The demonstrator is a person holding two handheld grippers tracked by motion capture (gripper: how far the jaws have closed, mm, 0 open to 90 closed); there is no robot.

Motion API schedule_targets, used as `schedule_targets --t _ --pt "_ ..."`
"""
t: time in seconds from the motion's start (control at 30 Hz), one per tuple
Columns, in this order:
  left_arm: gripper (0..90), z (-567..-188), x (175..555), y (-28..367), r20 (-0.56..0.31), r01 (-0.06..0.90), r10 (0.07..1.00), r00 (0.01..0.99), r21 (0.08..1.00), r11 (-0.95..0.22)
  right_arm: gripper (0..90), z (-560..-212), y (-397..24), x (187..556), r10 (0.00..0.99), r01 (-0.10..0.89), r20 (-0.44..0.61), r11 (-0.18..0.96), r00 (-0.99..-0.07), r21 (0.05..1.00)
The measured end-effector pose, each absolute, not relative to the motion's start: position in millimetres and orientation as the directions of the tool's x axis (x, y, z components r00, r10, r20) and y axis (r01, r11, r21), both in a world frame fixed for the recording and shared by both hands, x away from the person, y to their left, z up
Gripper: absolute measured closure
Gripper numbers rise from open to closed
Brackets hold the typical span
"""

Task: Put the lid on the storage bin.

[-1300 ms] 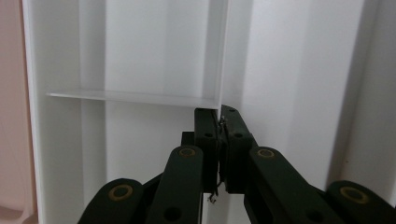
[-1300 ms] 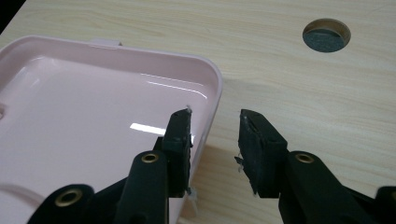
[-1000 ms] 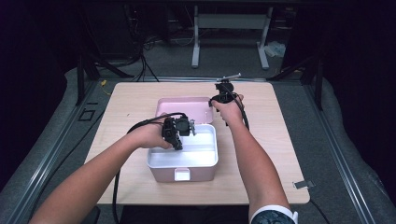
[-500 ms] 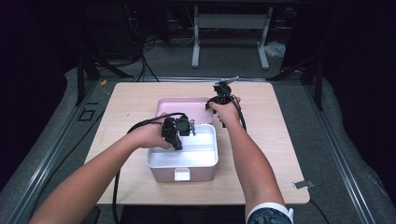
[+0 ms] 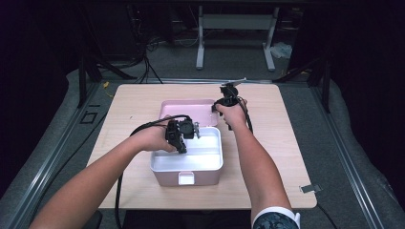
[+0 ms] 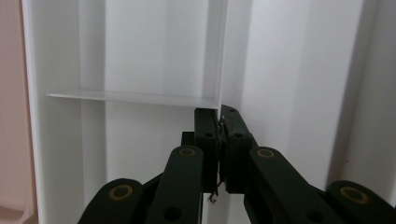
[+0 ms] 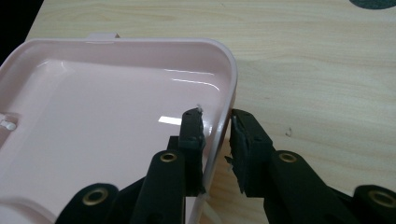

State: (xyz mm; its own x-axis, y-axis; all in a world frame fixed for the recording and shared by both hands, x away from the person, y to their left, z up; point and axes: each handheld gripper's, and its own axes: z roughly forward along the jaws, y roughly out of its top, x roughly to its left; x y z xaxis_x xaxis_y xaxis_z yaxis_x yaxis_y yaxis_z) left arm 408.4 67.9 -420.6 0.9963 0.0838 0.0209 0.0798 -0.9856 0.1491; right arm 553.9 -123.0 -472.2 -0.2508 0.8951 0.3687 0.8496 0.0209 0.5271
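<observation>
A light wooden table point(image 5: 286, 157) is set on a grey floor point(image 5: 239, 62). Beyond it a white metal stand point(image 5: 234, 24) is seen, with black cables point(image 5: 143, 47) tangled at its left. Grey rails point(image 5: 52, 148) are run along both table sides. The surroundings are left dark.

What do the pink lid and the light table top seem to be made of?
The flat pink lid with rounded corners looks like glossy moulded plastic: bright reflections lie on its smooth inner face. The pale rectangular table top looks like matt wood or a wood-pattern laminate: fine grain lines run along it; which of the two I cannot tell.
</observation>
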Motion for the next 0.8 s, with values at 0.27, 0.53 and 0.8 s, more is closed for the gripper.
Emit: schedule_targets --t 0.27,0.53,0.8 --pt "87.0 -421 409 70 0.017 0.076 0.080 0.997 0.170 -0.982 76.8 -469 -120 553 0.905 0.844 0.344 0.029 -0.250 0.535" --pt "87.0 -421 409 71 0.019 0.071 0.076 0.997 0.172 -0.983 79.3 -463 -120 552 0.909 0.839 0.330 0.038 -0.255 0.543" --pt "87.0 -420 408 70 0.028 0.069 0.075 0.997 0.163 -0.984 80.6 -455 -120 550 0.910 0.843 0.313 0.068 -0.271 0.533"
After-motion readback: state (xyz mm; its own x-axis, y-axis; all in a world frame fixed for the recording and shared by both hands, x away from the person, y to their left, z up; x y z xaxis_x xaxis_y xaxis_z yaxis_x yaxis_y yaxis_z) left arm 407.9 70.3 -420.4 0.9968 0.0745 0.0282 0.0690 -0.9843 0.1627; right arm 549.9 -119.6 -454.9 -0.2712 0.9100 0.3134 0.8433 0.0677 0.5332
